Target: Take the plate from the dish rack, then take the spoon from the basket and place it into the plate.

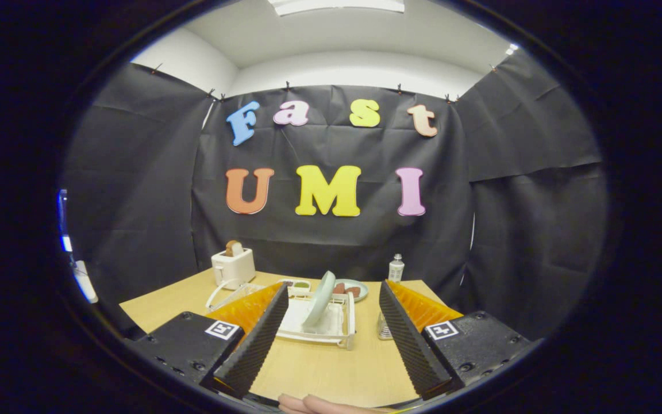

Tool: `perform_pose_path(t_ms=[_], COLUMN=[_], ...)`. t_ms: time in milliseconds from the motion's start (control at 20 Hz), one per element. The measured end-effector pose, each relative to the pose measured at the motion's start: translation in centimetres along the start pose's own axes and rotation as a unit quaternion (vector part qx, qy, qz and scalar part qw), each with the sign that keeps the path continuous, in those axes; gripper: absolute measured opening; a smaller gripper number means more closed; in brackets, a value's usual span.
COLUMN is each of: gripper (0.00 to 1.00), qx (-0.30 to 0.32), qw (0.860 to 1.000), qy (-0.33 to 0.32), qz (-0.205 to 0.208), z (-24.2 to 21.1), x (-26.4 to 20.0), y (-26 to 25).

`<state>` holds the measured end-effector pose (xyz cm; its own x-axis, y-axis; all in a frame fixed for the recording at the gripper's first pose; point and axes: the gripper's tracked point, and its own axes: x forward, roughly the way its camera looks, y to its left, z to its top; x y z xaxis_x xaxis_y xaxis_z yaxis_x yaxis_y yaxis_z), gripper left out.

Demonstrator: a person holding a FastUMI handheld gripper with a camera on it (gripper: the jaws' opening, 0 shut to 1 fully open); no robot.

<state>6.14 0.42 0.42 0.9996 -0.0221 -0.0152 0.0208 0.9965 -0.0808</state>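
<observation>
Nothing of the task looks done yet: the pale green plate point(319, 300) stands on edge in the white dish rack point(342, 330) at the middle of the wooden table point(331, 368), just ahead of the gripper point(328, 299), whose fingers are spread wide with nothing between them. Lifting the plate out, finding the spoon and laying it in the plate all remain; I cannot make out the basket or spoon. No label is readable on the far toaster point(233, 267) or the small bottle point(396, 268).
</observation>
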Motion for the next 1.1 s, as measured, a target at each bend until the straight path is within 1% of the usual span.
perform_pose_path(t_ms=[150,350,450,500,650,700,750,800,900,950,1100], gripper=[1.00,1.00,1.00,1.00,1.00,1.00,0.99,0.99,0.99,0.98,0.97], qx=[0.000,-0.010,-0.021,-0.023,-0.031,-0.026,-0.022,-0.020,-0.025,-0.025,-0.031], qw=[0.999,0.997,0.994,0.992,0.979,0.975,0.971,0.968,0.963,0.959,0.940], qy=[0.039,0.077,0.106,0.122,0.196,0.218,0.235,0.248,0.263,0.278,0.338], qz=[0.000,-0.023,-0.033,-0.032,-0.042,-0.037,-0.031,-0.035,-0.056,-0.057,-0.035], z=[0.1,1.3,1.1,0.8,-0.5,-0.9,-1.1,-1.2,-1.0,-1.7,-3.4], x=[3.9,9.2,11.9,13.2,17.1,18.3,19.4,20.5,23.0,24.2,26.3], y=[-0.2,-1.3,-1.8,-1.8,-1.6,-0.9,-0.3,-0.1,-0.2,0.0,1.5])
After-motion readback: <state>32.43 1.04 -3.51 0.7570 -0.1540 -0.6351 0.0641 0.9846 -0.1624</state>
